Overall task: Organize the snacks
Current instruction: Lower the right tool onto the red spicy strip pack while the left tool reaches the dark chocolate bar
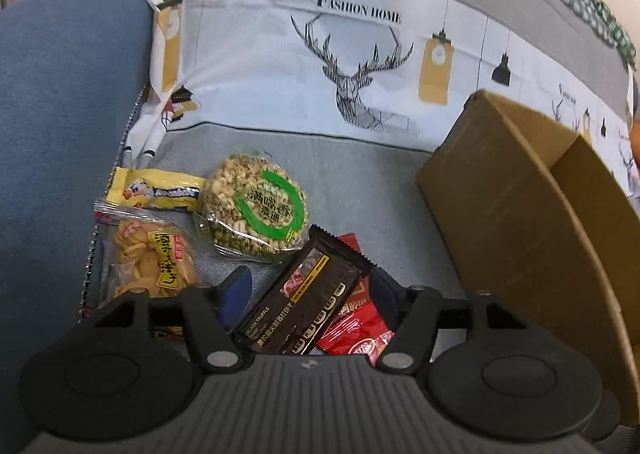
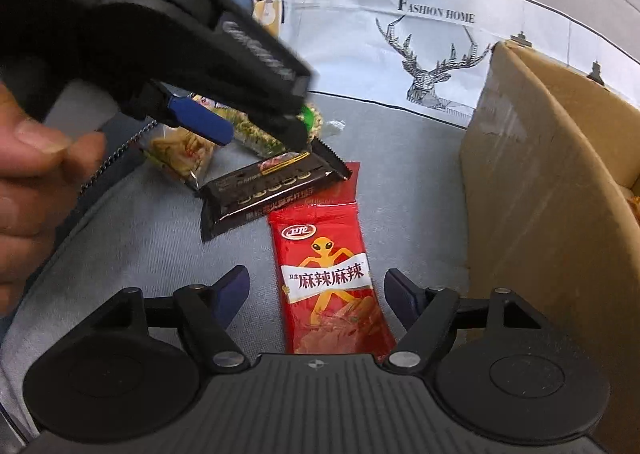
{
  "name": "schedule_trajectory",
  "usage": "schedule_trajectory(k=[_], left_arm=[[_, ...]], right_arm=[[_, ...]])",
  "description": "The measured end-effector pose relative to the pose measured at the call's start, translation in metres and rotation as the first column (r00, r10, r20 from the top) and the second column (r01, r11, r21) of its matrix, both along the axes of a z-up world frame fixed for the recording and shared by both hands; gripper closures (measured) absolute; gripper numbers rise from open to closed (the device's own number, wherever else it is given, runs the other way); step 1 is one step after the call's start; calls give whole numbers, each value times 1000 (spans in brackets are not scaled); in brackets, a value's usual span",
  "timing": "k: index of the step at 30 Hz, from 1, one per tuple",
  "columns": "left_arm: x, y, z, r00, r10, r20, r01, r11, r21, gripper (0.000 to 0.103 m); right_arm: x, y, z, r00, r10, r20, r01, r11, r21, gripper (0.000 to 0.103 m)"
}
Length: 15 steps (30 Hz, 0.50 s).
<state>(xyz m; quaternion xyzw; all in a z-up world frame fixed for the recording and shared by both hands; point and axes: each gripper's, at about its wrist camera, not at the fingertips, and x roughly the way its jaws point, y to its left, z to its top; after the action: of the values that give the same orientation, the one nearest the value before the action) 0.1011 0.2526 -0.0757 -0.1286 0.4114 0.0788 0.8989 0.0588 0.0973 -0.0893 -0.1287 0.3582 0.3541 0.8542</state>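
- Your left gripper [image 1: 308, 286] hangs with jaws wide over the dark brown rectangular foil biscuit packet [image 1: 304, 302], gripping nothing.
- At its ten o'clock lie the clear bag of yellow crisps [image 1: 152, 258] and the round puffed-grain cake with a green ring label [image 1: 256, 206].
- Your right gripper [image 2: 316, 290] straddles the red foil spicy-strip sachet [image 2: 328, 278], jaws wide, pads clear.
- The open brown cardboard box [image 2: 540, 182] stands at two o'clock.
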Motion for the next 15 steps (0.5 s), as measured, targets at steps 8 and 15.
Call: schedule_trajectory(k=[8, 15], left_arm=[[14, -10, -18, 995, -39, -88, 43, 998, 49, 30], [13, -9, -25, 991, -38, -132, 46, 997, 57, 43]], right_arm=[[20, 3, -12, 994, -23, -110, 20, 1000, -21, 22], [23, 0, -13, 992, -24, -122, 24, 1000, -5, 26]])
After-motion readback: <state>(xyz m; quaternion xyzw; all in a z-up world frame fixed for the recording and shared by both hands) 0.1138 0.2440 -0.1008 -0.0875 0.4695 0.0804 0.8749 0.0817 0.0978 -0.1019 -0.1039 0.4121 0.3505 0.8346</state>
